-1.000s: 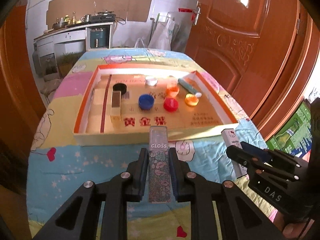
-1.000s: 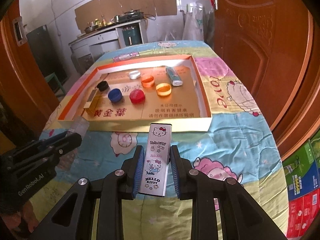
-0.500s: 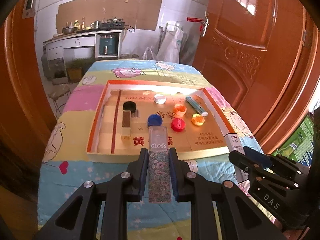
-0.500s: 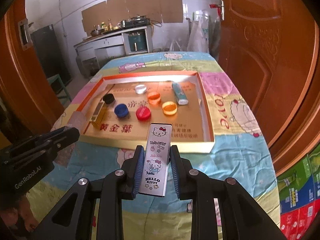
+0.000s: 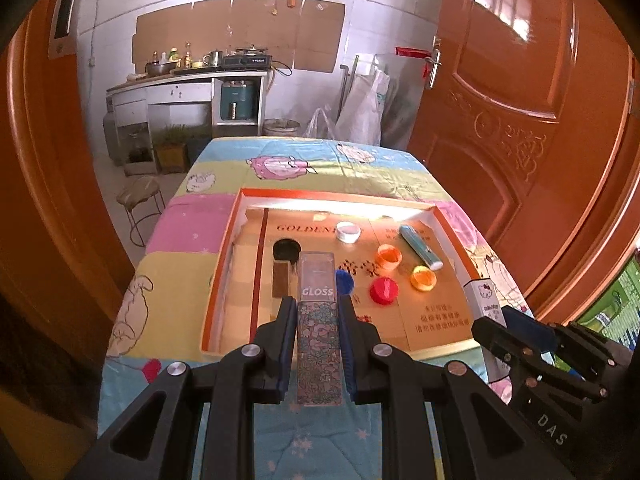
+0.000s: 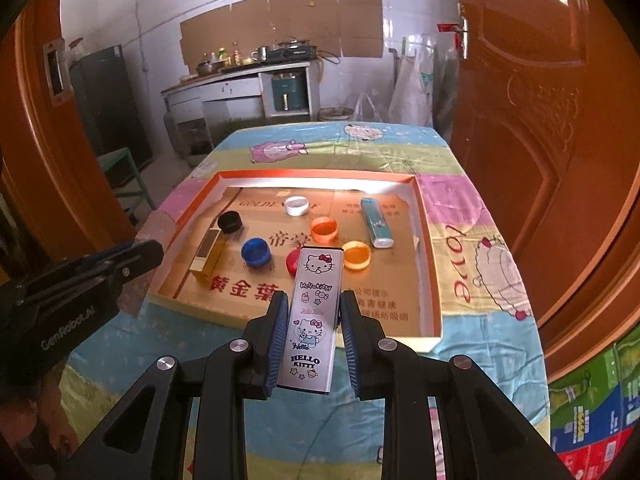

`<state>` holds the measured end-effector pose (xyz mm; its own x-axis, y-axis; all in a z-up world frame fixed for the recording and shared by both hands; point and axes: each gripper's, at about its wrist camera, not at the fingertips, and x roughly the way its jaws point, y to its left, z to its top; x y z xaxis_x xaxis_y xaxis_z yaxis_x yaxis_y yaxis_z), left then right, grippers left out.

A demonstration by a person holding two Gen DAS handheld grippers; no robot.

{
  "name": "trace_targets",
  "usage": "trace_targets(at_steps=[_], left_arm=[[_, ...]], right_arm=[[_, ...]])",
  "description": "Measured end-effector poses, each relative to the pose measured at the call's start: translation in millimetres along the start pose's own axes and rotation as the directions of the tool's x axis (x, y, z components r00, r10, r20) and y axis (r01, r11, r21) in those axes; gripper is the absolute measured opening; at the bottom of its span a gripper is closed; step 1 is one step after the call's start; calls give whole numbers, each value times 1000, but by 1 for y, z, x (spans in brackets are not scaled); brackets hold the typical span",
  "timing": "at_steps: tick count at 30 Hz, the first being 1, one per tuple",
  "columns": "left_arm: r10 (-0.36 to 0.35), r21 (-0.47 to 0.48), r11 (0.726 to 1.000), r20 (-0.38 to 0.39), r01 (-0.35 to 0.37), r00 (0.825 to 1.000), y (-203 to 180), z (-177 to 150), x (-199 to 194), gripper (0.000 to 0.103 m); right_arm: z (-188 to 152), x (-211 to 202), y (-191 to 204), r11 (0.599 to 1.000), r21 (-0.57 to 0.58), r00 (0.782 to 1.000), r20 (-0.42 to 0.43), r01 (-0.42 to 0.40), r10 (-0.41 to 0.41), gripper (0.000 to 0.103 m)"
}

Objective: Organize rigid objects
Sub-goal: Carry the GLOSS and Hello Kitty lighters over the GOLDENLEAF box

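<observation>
Left gripper clamped on GLOSS box, right gripper clamped on Hello Kitty box; keep both level, set into tray clear of caps.

A big shiny brown wooden door stands on the right. A white kitchen counter with pots sits by the far wall. A small round metal stool stands on the floor beside the table.

Left tongs clamped, right tongs clamped, both angled downward, seemingly side by side
</observation>
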<state>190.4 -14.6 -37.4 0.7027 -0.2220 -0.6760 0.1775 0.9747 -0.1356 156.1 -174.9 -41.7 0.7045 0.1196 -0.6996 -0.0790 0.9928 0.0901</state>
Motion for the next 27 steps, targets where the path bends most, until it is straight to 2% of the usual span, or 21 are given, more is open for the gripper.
trace_targets(at_steps=[27], left_arm=[[18, -25, 1000, -24, -18, 1000, 9, 39, 49, 21]], right_arm=[[39, 39, -10, 999, -18, 1000, -9, -30, 29, 27]])
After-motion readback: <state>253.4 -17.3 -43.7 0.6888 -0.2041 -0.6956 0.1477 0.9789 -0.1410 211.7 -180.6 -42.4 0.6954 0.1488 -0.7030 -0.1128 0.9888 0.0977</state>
